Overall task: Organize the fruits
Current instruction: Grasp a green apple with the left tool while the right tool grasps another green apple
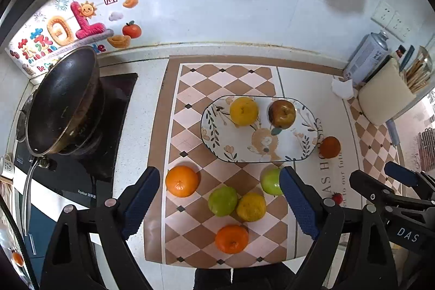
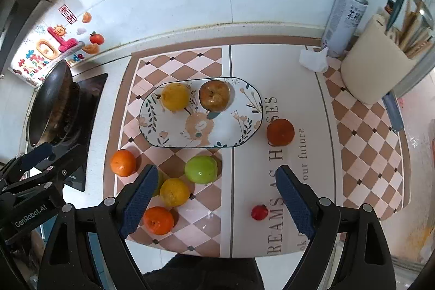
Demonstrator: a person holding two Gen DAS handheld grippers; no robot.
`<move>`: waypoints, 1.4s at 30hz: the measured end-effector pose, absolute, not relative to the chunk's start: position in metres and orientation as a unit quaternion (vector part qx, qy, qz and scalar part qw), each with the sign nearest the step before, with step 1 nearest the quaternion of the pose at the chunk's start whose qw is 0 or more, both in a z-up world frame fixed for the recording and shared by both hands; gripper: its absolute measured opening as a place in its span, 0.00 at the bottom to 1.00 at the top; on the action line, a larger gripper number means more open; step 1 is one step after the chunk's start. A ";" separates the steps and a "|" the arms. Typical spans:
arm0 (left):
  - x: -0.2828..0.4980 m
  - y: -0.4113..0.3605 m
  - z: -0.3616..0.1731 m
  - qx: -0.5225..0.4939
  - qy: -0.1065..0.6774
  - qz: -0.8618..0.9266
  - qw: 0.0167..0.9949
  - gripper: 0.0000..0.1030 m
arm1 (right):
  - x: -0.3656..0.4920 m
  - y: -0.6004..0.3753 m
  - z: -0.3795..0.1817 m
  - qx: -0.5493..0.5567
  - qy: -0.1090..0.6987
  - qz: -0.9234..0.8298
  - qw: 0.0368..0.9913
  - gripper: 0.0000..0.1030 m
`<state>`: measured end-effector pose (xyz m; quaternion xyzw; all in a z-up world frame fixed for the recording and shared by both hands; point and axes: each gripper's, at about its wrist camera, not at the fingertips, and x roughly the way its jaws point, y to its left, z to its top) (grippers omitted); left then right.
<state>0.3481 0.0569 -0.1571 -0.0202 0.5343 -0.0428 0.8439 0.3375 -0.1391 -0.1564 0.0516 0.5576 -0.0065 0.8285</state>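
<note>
An oval flower-patterned plate (image 1: 292, 147) (image 2: 231, 125) on the checked mat holds a yellow citrus (image 1: 244, 111) (image 2: 175, 96) and a brownish apple (image 1: 282, 114) (image 2: 214, 95). Loose on the mat in front lie oranges (image 1: 182, 180) (image 1: 232, 239) (image 2: 123, 162) (image 2: 158, 220), green apples (image 1: 222, 201) (image 1: 269, 181) (image 2: 201, 169), a yellow citrus (image 1: 251, 207) (image 2: 174, 191), a darker orange (image 1: 329, 147) (image 2: 280, 132) right of the plate, and a small red fruit (image 1: 337, 198) (image 2: 259, 212). My left gripper (image 1: 219, 175) and right gripper (image 2: 217, 173) hover high above the loose fruit, both open and empty.
A black wok (image 1: 62, 99) (image 2: 51, 102) sits on the hob at the left. At the back right stand a spray can (image 1: 365, 59) (image 2: 344, 21), a cream holder with utensils (image 1: 386, 94) (image 2: 372, 61) and a crumpled tissue (image 2: 314, 59). The tiled wall runs behind.
</note>
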 end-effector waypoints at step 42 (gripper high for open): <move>0.382 0.061 -0.348 -0.057 0.727 -0.052 0.682 0.87 | 0.386 -0.131 -0.388 0.114 0.685 0.051 0.717 0.62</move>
